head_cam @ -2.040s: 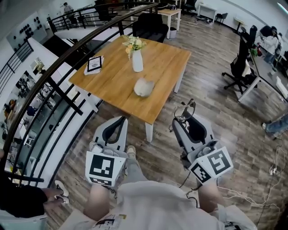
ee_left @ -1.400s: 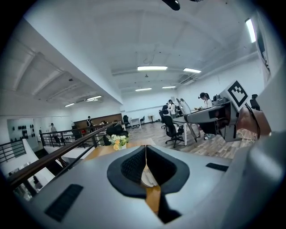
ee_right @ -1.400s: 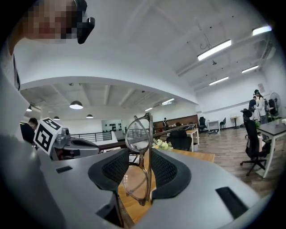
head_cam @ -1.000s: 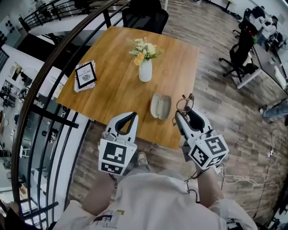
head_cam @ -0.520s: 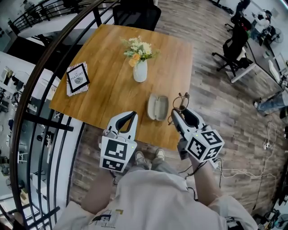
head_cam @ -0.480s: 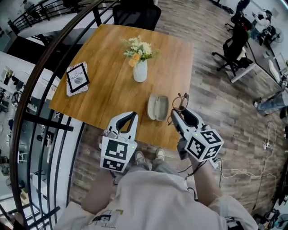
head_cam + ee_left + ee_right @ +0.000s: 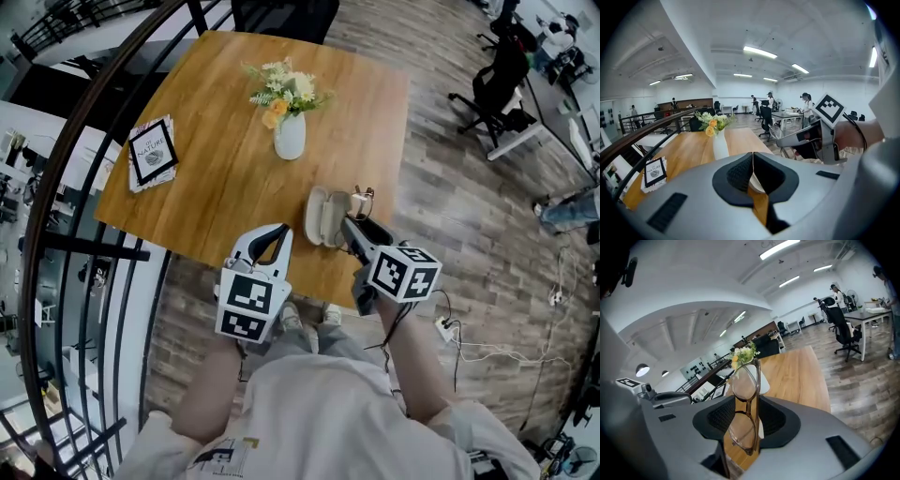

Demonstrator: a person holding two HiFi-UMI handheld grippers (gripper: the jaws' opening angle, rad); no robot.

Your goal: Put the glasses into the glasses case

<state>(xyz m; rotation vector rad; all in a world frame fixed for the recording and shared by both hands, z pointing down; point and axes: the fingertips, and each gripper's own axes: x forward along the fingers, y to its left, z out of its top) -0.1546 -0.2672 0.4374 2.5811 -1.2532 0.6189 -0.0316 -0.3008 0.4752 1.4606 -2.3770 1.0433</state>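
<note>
At the near table edge, the left gripper (image 7: pixel 277 234) hangs with jaws pressed together, nothing between them. Beside it, the right gripper (image 7: pixel 350 224) pinches the brown-rimmed, clear-lensed glasses (image 7: pixel 744 397) just right of the open pale grey oval glasses case (image 7: pixel 322 216) lying on the square wooden table (image 7: pixel 216 192). Farther off stands a white vase of flowers (image 7: pixel 289 136) and, left, a black-and-white booklet (image 7: pixel 152 153).

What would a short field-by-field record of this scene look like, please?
left tongs: shut, nothing between them
right tongs: shut on the glasses, lenses stacked one above the other
glasses case: open, lying on the table near its front edge
glasses position: beside the case's right edge in the head view, not yet inside
other items: vase of flowers, booklet
</note>
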